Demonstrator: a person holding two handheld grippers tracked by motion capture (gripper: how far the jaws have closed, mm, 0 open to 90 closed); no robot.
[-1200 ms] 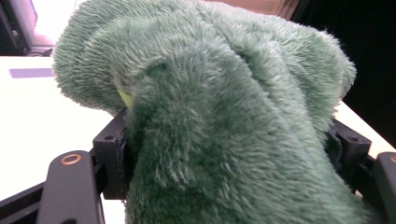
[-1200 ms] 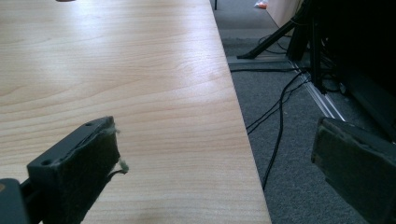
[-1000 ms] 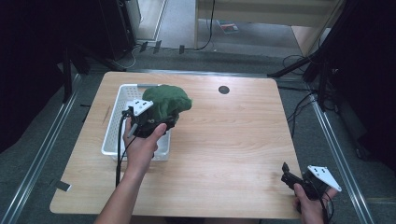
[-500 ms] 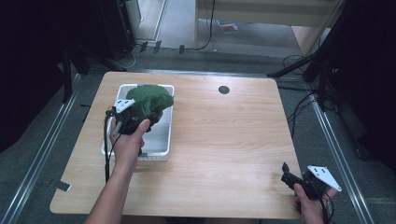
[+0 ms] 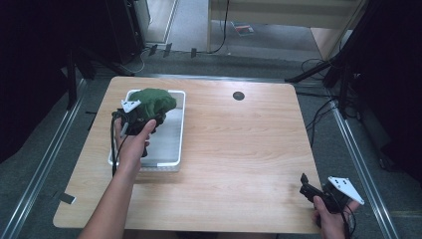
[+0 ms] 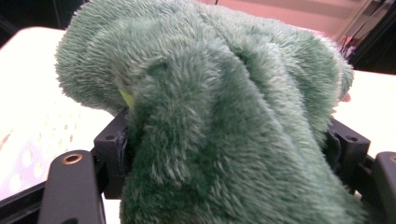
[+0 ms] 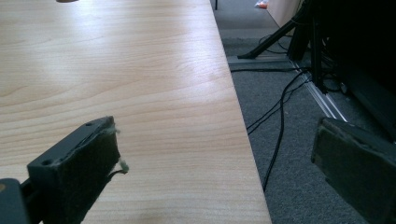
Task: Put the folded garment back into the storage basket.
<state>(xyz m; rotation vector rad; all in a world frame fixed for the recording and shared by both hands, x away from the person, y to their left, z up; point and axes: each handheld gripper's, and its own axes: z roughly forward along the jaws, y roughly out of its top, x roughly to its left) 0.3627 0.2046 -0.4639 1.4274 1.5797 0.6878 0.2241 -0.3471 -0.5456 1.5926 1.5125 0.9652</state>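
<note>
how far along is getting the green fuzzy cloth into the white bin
Done: the left gripper is shut on the green fuzzy cloth, gathered in a bunch over the far end of the white bin. In hand: the cloth is clamped between the jaws. Left: lowering and releasing it. The right gripper sits open at the table's near right corner.

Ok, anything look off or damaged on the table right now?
Only minor wear: the right gripper has frayed fibres on its left pad. The green plush cloth, clamped in the left gripper, hangs over the white tray.

No legible text, label or number anywhere.
</note>
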